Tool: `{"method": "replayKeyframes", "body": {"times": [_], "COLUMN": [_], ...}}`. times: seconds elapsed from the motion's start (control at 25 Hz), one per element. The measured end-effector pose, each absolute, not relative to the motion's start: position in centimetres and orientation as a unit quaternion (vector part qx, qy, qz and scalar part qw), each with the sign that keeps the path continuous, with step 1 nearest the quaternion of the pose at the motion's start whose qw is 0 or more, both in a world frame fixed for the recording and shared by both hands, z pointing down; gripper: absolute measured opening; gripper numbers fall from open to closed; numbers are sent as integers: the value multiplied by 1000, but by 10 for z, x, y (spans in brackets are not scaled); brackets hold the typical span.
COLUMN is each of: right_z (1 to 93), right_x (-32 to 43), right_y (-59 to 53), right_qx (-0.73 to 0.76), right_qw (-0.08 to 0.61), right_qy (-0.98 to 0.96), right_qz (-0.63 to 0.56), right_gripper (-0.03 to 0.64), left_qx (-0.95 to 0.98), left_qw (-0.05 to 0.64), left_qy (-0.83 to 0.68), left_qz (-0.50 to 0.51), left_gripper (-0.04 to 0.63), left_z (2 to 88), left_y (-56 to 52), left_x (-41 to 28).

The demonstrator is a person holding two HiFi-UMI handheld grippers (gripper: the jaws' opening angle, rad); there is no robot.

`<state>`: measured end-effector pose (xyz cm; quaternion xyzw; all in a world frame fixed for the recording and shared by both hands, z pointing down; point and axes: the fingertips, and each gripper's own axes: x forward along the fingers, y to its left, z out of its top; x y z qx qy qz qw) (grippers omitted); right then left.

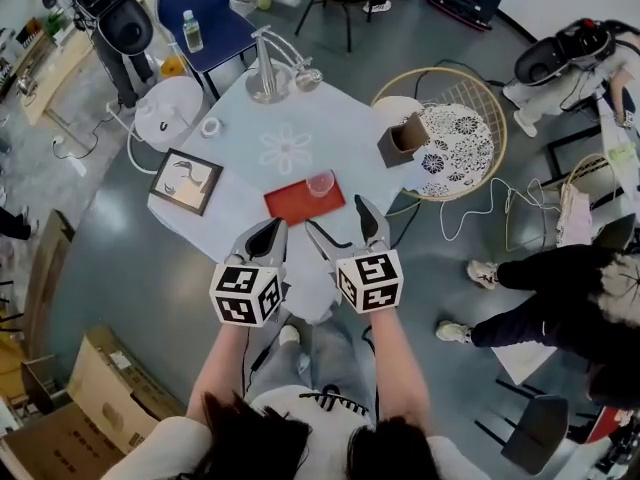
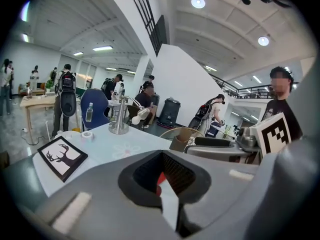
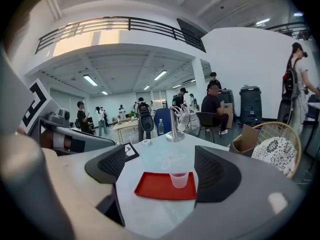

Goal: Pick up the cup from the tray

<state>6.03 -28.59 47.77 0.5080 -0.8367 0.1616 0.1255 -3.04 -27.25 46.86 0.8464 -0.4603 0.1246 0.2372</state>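
A small clear plastic cup (image 1: pixel 320 183) stands upright at the right end of a red tray (image 1: pixel 298 203) on the white table (image 1: pixel 300 138). My right gripper (image 1: pixel 336 215) hovers open near the table's front edge, just short of the tray. In the right gripper view the cup (image 3: pixel 179 180) and tray (image 3: pixel 157 186) show between the parted jaws of my right gripper (image 3: pixel 162 170), a little way ahead. My left gripper (image 1: pixel 270 230) is beside it on the left, shut with nothing held. In the left gripper view, my left gripper (image 2: pixel 165 184) hides most of the tray.
On the table: a framed deer picture (image 1: pixel 186 180) at left, a tape roll (image 1: pixel 210 126), a metal stand (image 1: pixel 268 73) at the back, a brown box (image 1: pixel 400 138) at right. A wicker chair (image 1: pixel 470 118) adjoins the right side. A person's legs (image 1: pixel 530 298) are lower right.
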Motion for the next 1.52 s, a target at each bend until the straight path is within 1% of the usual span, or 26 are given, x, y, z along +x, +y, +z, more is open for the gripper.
{"method": "replayKeyframes", "body": {"times": [0.2,0.56,0.92,0.96,1.0,1.08,1.12,1.24,1.52], "right_z": [516,577,615,620,623,628,630,637,638], "right_x": [64,63,60,59,58,57,58,59,47], "right_y": [-304,-339,-364,-365,-367,-369,-370,-375,-390], "right_qx": [504,489,473,470,468,465,465,462,461], "right_qw": [167,177,207,211,215,218,217,216,214], "right_qy": [-835,-839,-840,-840,-841,-841,-841,-842,-844], "right_qz": [144,161,166,168,170,171,172,175,171], "right_gripper": [457,456,448,441,420,357,356,404,413], "left_qx": [848,824,816,815,814,809,807,806,803], "left_qw": [225,246,251,251,250,253,256,259,259], "left_qy": [-460,-489,-500,-502,-504,-509,-510,-510,-515], "left_qz": [139,145,144,143,144,149,151,150,150], "left_gripper": [0,0,0,0,0,0,0,0,0], "left_z": [496,550,573,574,576,580,583,585,586], "left_y": [-293,-331,-344,-345,-346,-347,-347,-348,-353], "left_x": [-18,-20,-10,-11,-12,-14,-13,-11,-19]}}
